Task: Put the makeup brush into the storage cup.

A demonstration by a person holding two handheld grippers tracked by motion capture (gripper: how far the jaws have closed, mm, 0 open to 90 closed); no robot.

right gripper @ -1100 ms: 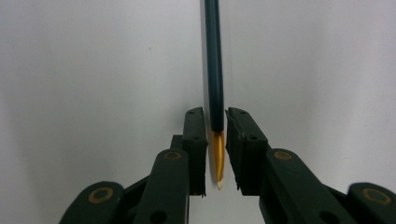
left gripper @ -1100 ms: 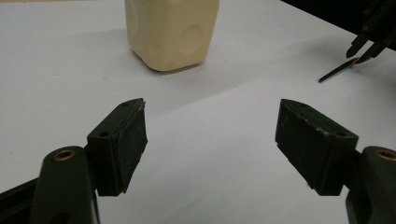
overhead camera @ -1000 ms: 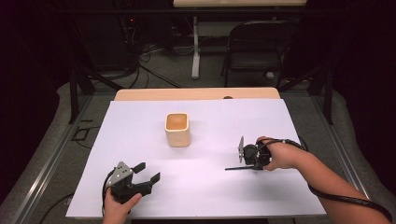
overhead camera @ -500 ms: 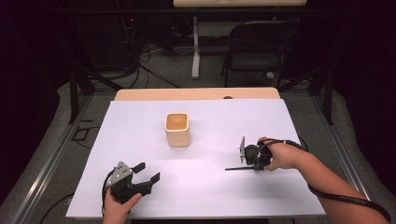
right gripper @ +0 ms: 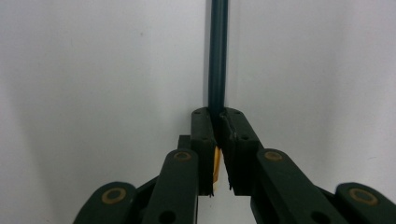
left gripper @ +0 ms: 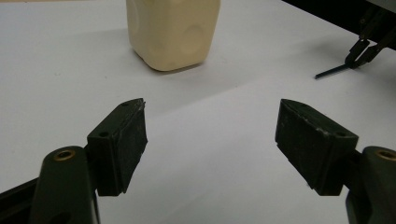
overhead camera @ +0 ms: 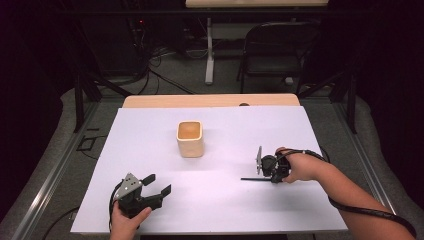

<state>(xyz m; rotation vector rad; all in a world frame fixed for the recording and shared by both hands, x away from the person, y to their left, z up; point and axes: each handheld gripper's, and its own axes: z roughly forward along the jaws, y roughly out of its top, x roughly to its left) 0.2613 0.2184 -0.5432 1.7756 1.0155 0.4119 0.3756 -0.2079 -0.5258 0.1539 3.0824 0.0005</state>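
1. Pencil (right gripper: 217, 51), dark teal, lay flat on the white surface (overhead camera: 220, 200) at the right side; its rear end was pinched between the pads of the right hand-held gripper (right gripper: 217, 122), a yellow-orange bit showing behind the pads in the right gripper view.
2. Right hand-held gripper (overhead camera: 260, 172) was clenched on the pencil (overhead camera: 250, 178); jaws had just been closing with the pencil between them; pencil shaft stuck out past the jaws toward the surface's middle in the high view.
3. Right hand (overhead camera: 300, 167) held that gripper low, just over the surface; cable trailed along the forearm.
4. Left hand-held gripper (overhead camera: 156, 185) sat at the near left of the surface, released; jaws stood wide apart with bare surface between them in the left gripper view (left gripper: 210, 140).
5. Cream cup (overhead camera: 190, 139), squarish with rounded corners, stood upright near the surface's centre; well apart from both grippers; seen ahead of the left jaws (left gripper: 173, 32).
6. Pencil (left gripper: 331, 71) also showed far right in the left gripper view, with the right gripper's tips on it.
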